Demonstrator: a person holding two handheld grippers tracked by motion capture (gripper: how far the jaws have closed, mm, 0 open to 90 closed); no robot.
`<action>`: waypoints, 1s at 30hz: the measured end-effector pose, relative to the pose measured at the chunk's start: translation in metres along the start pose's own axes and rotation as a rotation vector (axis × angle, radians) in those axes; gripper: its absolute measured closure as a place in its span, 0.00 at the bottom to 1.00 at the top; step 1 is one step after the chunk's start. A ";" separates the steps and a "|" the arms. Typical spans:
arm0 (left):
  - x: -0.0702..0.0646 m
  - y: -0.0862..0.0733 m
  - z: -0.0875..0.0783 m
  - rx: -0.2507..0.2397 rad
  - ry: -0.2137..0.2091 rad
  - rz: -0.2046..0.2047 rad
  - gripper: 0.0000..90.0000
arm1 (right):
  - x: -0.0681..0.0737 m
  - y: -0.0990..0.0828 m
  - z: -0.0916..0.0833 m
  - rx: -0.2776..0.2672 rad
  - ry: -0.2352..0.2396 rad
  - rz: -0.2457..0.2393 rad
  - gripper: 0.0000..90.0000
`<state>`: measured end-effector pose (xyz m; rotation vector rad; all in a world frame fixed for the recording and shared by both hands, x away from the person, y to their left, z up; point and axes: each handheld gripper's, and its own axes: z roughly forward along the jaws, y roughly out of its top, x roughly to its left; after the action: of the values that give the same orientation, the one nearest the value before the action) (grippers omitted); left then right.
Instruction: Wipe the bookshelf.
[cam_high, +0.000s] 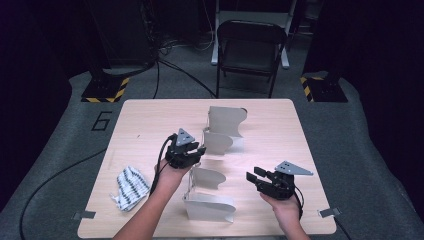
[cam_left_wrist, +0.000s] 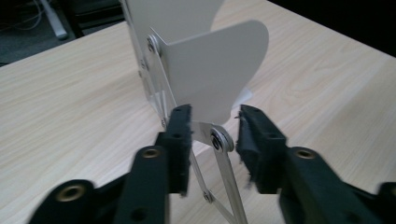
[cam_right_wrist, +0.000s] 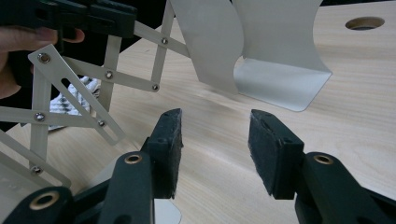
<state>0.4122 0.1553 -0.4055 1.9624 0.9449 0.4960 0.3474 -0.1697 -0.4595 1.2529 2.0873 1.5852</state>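
Observation:
A white metal expanding rack (cam_high: 210, 207) stands stretched along the middle of the table, its curved panels (cam_high: 222, 120) joined by a scissor lattice (cam_right_wrist: 107, 74). My left gripper (cam_high: 196, 151) sits at the rack's middle, left of the second panel from the far end. In the left gripper view its jaws (cam_left_wrist: 212, 123) straddle a riveted lattice joint (cam_left_wrist: 218, 139) just below a panel (cam_left_wrist: 215, 70), with a thin gap at the right pad, so it is open. My right gripper (cam_high: 254, 176) hovers right of the rack, open and empty (cam_right_wrist: 215, 135).
A striped black-and-white cloth (cam_high: 131, 187) lies near the table's front left. The wooden table (cam_high: 280, 130) has a round hole (cam_right_wrist: 364, 22) at the far end behind the rack. A dark folding chair (cam_high: 250, 45) and cables stand on the floor beyond.

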 end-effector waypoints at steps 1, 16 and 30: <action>0.001 0.000 -0.003 -0.008 -0.004 -0.010 0.63 | 0.001 0.001 0.001 -0.001 -0.001 0.002 0.60; -0.010 -0.026 -0.063 -0.015 -0.128 -0.071 0.58 | -0.006 0.033 0.026 -0.005 -0.044 -0.063 0.60; -0.020 -0.034 -0.056 0.051 -0.136 -0.007 0.80 | -0.011 0.067 0.072 0.021 -0.042 -0.133 0.58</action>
<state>0.3483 0.1814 -0.4038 2.0103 0.8861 0.3327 0.4321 -0.1264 -0.4324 1.1184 2.1196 1.4710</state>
